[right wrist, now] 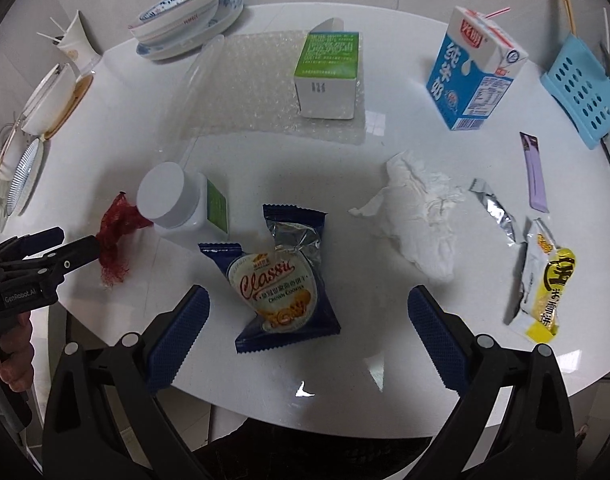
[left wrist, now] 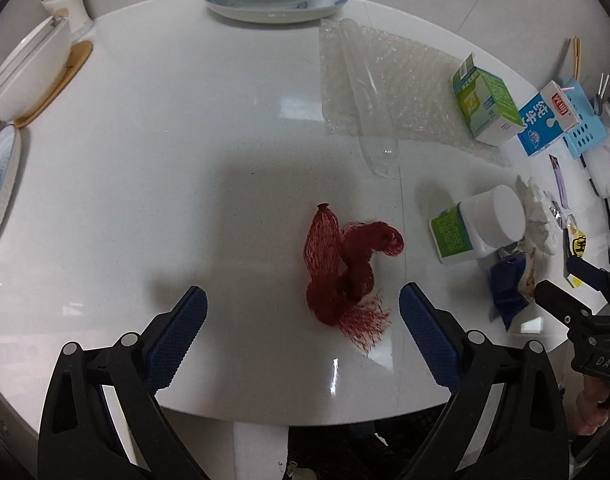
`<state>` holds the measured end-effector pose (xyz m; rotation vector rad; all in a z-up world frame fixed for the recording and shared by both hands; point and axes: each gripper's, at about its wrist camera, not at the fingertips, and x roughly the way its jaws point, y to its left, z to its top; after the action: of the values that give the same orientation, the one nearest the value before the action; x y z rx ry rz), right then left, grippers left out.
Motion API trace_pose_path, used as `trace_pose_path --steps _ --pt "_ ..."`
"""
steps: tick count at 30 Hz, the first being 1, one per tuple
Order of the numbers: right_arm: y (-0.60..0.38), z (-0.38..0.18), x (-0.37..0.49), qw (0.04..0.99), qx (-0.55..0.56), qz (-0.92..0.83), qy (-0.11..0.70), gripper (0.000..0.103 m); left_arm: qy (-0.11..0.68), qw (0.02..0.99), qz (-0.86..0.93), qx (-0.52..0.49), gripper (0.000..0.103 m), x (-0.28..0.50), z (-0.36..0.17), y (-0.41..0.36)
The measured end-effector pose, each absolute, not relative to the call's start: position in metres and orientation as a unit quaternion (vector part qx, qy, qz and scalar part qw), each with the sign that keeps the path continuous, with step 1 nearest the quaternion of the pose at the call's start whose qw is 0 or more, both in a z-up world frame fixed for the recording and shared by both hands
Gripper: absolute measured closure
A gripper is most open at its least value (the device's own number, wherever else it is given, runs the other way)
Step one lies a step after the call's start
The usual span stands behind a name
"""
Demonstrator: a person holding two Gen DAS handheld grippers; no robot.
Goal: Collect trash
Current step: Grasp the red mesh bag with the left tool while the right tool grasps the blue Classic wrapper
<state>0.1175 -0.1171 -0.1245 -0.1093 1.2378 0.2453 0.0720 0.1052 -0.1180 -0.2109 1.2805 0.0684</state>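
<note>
Collecting the trash looks to be at its opening stage: nothing is held, and each tool is lined up on its own piece of litter near the front edge of the white tabletop [left wrist: 145, 160]. The left tool [left wrist: 303, 312] stands wide open, its blue pads on either side of the red mesh net bag [left wrist: 345, 264], which lies crumpled flat on the surface; the frayed end of the bag sits between the fingers, though whether either pad touches it is hard to judge through the fisheye, and they seem just apart. The right tool [right wrist: 309, 312] is equally wide, straddling the blue cookie wrapper [right wrist: 283, 276], torn open at its top and lying flat toward the front edge, with neither pad visibly on it. The next move probably calls for each tool to drop to the surface and close, pinching low, since both the net and the wrapper are thin, limp and likely to slip or fold. More litter waits farther in: a white pill bottle [right wrist: 181, 202] on its side just beside the net, a crumpled tissue [right wrist: 421, 216], a silver foil wrapper [right wrist: 495, 210], a yellow snack packet [right wrist: 543, 280] toward the right edge, a green carton [right wrist: 329, 76] on bubble wrap [right wrist: 245, 92], and a blue milk carton [right wrist: 473, 76].
</note>
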Motion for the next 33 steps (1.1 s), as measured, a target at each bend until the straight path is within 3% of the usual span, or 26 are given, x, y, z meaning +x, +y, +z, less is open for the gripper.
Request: trace_pose_path --steps 5,13,19,21,24,33 --pt "-0.109 -0.137 0.126 0.798 -0.054 0.104 0.591 0.008 0.608 0.788 0.019 -0.092 0.016 0.084 -0.131 0.105" --pt "-0.103 -0.149 0.130 0.786 -0.053 0.098 0.609 0.018 0.624 0.777 0.000 -0.088 0.035 0.096 -0.139 0.100" --pt "-0.101 -0.152 0.132 0.778 -0.044 0.100 0.619 0.034 0.625 0.776 0.012 -0.083 0.054 0.101 -0.140 0.098" --pt "-0.099 -0.154 0.133 0.775 -0.041 0.101 0.622 0.043 0.627 0.774 0.008 -0.084 0.064 0.101 -0.140 0.097" --pt "-0.101 -0.156 0.133 0.770 -0.033 0.104 0.629 0.054 0.631 0.771 0.003 -0.090 0.070 0.101 -0.140 0.093" --pt "-0.115 -0.148 0.129 0.771 -0.011 0.111 0.627 0.062 0.620 0.779 0.003 -0.098 0.075 0.093 -0.125 0.087"
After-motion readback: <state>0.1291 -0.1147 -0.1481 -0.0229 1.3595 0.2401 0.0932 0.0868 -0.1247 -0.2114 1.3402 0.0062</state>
